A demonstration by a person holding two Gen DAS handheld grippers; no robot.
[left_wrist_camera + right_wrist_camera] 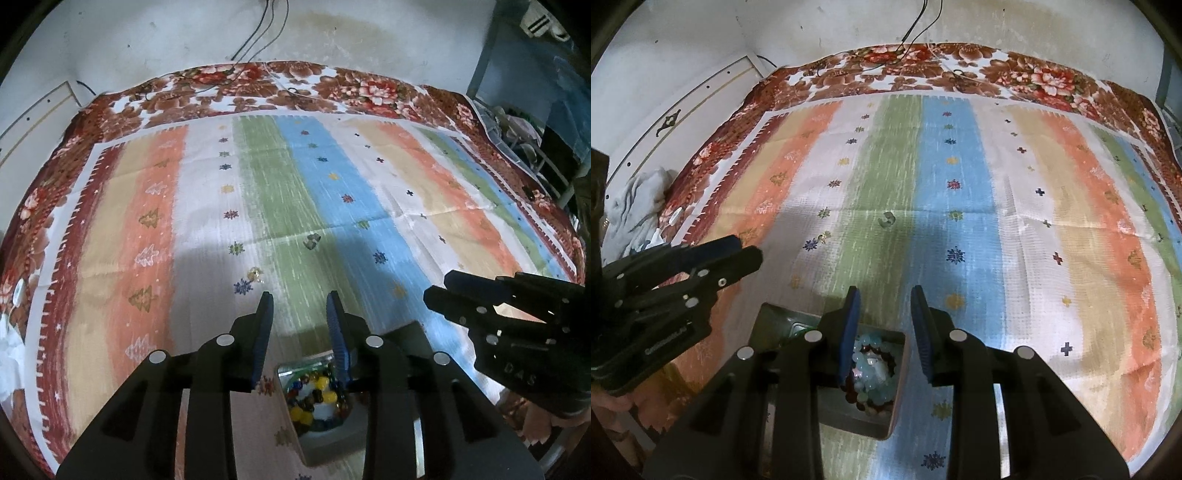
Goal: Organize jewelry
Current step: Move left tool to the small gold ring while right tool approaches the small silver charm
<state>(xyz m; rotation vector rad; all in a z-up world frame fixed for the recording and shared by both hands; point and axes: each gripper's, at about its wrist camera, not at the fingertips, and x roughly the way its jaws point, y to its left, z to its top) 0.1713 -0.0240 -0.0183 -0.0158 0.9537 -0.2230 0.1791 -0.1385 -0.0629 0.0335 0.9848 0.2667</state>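
A grey jewelry box (328, 443) sits on the striped cloth under both grippers. One compartment holds a multicolored bead bracelet (317, 395); another holds a pale blue and dark red bead bracelet (873, 373). A small silver ring (311, 240) lies on the green stripe further out; it also shows in the right wrist view (885, 219). A small gold piece (255, 274) lies on the white stripe, also seen from the right (824, 236). My left gripper (300, 301) is open and empty above the box. My right gripper (884, 295) is open and empty above the box.
The striped cloth (369, 206) lies on a floral blanket (258, 85). Cables (258, 29) hang down the back wall. A grey crumpled cloth (639, 206) lies at the left edge. A shelf (524, 129) with clutter stands at the right.
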